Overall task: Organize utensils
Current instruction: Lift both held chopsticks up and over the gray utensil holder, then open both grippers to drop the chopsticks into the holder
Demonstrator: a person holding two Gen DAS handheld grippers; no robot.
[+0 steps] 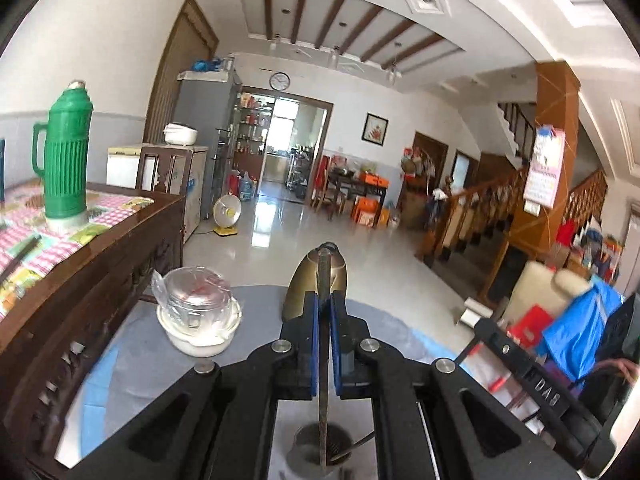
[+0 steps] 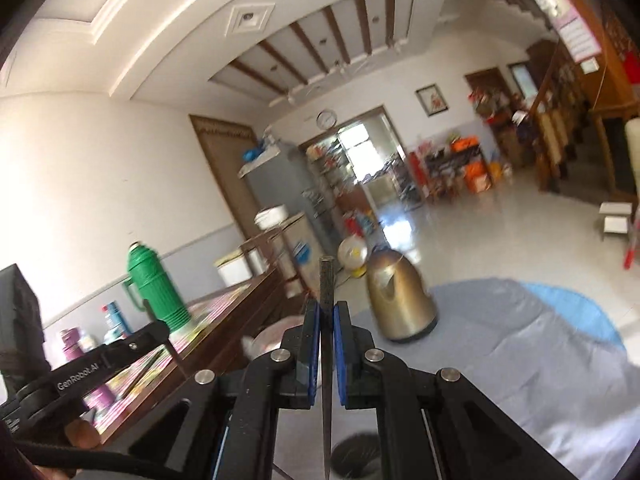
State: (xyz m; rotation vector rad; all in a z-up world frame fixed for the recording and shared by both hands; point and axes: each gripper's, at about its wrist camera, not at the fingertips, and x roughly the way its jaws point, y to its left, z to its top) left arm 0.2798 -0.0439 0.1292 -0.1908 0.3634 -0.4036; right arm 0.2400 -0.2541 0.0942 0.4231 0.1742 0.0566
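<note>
My left gripper (image 1: 324, 300) is shut on a dark chopstick (image 1: 323, 276) held upright; its lower end reaches down toward a round metal holder (image 1: 310, 444) on the table below. My right gripper (image 2: 327, 308) is shut on another dark chopstick (image 2: 326, 280), also upright, its tip pointing down by a dark round holder (image 2: 354, 456). The right gripper's body (image 1: 532, 376) shows in the left wrist view at the right; the left gripper's body (image 2: 92, 364) shows in the right wrist view at the left.
A round table with a grey-blue cloth (image 1: 128, 360) carries a stack of white and glass bowls (image 1: 198, 312) and a gold kettle (image 2: 400, 296). A wooden sideboard (image 1: 100, 248) with a green thermos (image 1: 66, 152) stands at the left. Tiled floor lies beyond.
</note>
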